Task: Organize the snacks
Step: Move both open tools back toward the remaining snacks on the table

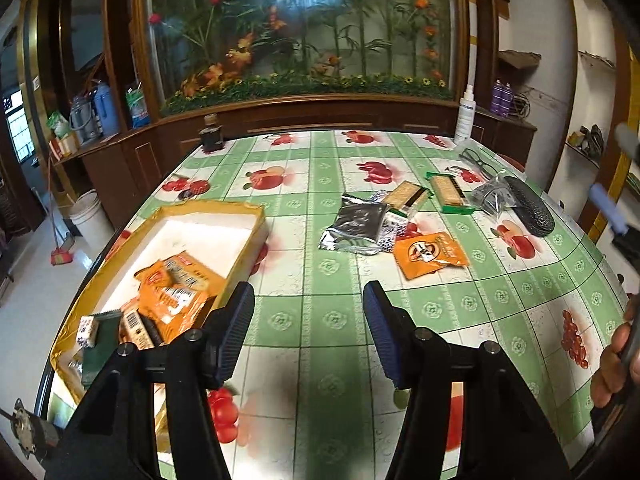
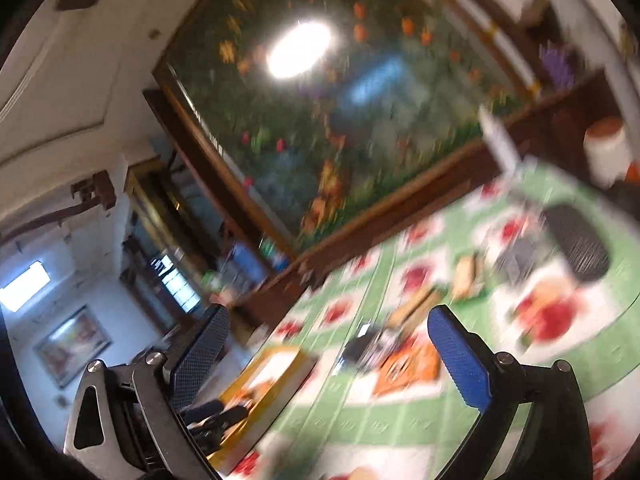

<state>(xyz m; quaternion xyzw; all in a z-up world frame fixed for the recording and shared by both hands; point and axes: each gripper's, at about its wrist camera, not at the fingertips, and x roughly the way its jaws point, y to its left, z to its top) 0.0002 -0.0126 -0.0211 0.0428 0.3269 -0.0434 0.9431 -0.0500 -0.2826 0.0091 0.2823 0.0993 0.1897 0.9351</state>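
Observation:
A yellow-rimmed white box [image 1: 244, 246] at the table's left holds several orange snack packs [image 1: 176, 296]. Loose snacks lie mid-table: a silver foil pack [image 1: 356, 226], an orange sachet [image 1: 430, 252], a cracker pack [image 1: 406, 196] and a green-edged cracker pack [image 1: 450, 192]. My left gripper [image 1: 308, 332] is open and empty, low over the table just right of the box. My right gripper [image 2: 330, 354] is open and empty, raised and tilted; its view is blurred, showing the box [image 2: 296, 380] and orange sachet [image 2: 408, 368].
A black oval case [image 1: 528, 204], a clear bag [image 1: 490, 194] and glasses [image 1: 478, 162] lie at the right. A dark jar [image 1: 211, 134] and a white spray bottle [image 1: 466, 114] stand at the far edge. A hand [image 1: 616, 360] shows at the right.

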